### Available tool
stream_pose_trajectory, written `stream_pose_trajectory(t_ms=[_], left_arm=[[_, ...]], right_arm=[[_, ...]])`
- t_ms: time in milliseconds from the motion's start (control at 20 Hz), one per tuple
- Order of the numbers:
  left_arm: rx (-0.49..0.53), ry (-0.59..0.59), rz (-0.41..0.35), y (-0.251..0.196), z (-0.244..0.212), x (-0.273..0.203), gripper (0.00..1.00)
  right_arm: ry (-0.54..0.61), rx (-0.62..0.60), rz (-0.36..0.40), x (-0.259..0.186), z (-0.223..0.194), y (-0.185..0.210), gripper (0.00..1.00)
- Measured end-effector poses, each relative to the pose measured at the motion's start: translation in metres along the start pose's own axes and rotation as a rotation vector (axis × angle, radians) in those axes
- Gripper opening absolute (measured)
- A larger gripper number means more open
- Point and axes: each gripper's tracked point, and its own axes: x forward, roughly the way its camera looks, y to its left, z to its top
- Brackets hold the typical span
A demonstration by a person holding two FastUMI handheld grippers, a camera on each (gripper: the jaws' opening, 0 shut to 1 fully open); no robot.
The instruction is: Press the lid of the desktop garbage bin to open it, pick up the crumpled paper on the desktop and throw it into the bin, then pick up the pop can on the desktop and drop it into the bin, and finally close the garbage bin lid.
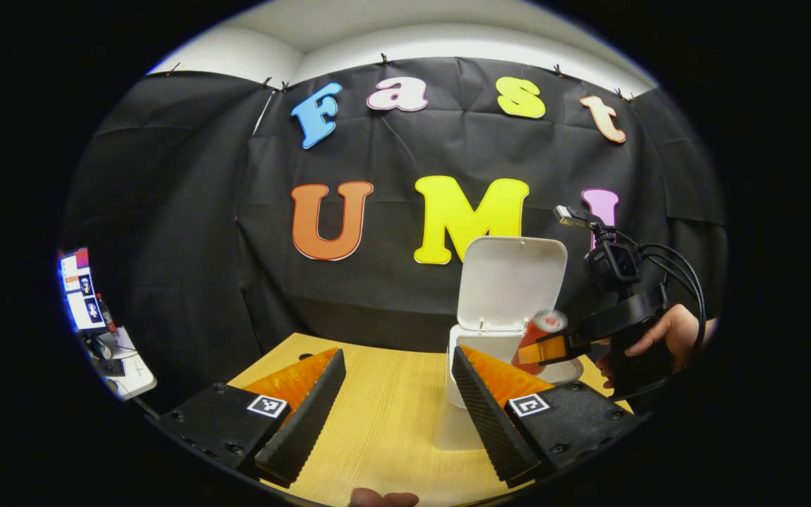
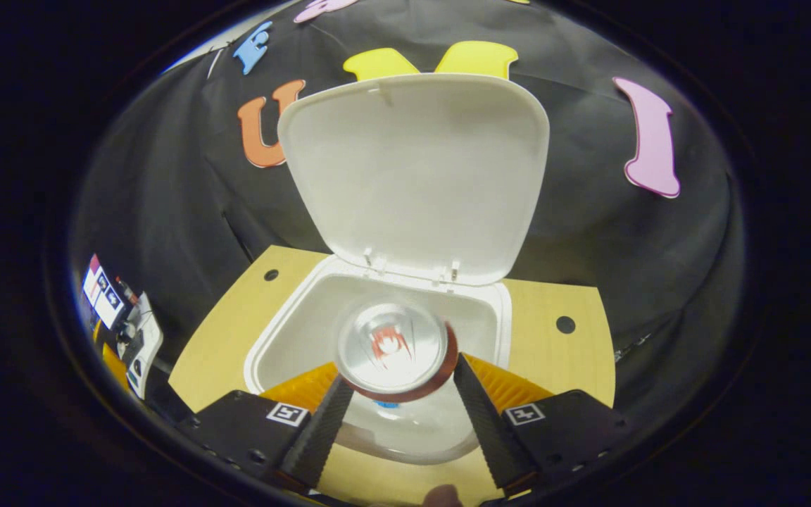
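The right hand-held gripper (image 2: 397, 394) grips the pop can (image 2: 391, 346), long axis pointing ahead at twelve o'clock, directly above the open garbage bin (image 2: 286, 331). The left hand-held gripper (image 1: 398, 408) hangs open, empty, above the surface (image 1: 377, 422).

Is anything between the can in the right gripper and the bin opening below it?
Nothing blocks it. In the right gripper view the pop can hangs over the open bin, lid up behind; only bare white interior shows below.
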Motion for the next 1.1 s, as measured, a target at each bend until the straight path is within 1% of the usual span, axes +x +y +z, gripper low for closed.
stream_pose_trajectory(t_ms=[50,100,200,400,450,500,600,650,700,750,800,1100], left_arm=[[0.001,0.0,0.0,-0.001,0.0,0.0,0.98],[0.002,-0.001,0.001,-0.001,0.0,0.001,0.98],[0.002,-0.002,-0.001,-0.002,0.0,0.002,0.98],[-0.005,-0.003,-0.019,-0.01,0.001,0.004,0.98],[-0.005,-0.002,-0.026,-0.013,0.001,0.005,0.98],[-0.004,-0.004,-0.034,-0.015,0.001,0.006,0.98],[-0.002,-0.006,-0.049,-0.021,0.002,0.006,0.98],[-0.001,-0.006,-0.057,-0.023,0.002,0.006,0.98],[-0.001,-0.006,-0.064,-0.026,0.002,0.007,0.98],[-0.001,-0.005,-0.071,-0.027,0.002,0.007,0.98],[0.0,-0.005,-0.078,-0.03,0.002,0.008,0.98],[0.012,-0.025,-0.113,-0.032,0.01,0.0,0.98]], right_arm=[[-0.005,0.002,-0.004,-0.001,0.0,-0.003,0.95],[-0.018,0.007,-0.013,-0.002,0.002,-0.004,0.98],[-0.065,0.027,-0.032,-0.011,0.012,-0.014,0.97],[-0.174,0.069,-0.094,-0.034,0.031,-0.039,0.97],[-0.198,0.075,-0.106,-0.039,0.034,-0.044,0.94],[-0.221,0.075,-0.121,-0.045,0.038,-0.049,0.96],[-0.27,0.061,-0.147,-0.057,0.047,-0.054,0.96],[-0.292,0.054,-0.156,-0.063,0.051,-0.054,0.96],[-0.31,0.053,-0.159,-0.07,0.055,-0.052,0.94],[-0.323,0.056,-0.16,-0.075,0.057,-0.049,0.94],[-0.338,0.062,-0.161,-0.082,0.061,-0.046,0.96],[-0.429,0.077,-0.164,-0.114,0.098,-0.027,0.96]])
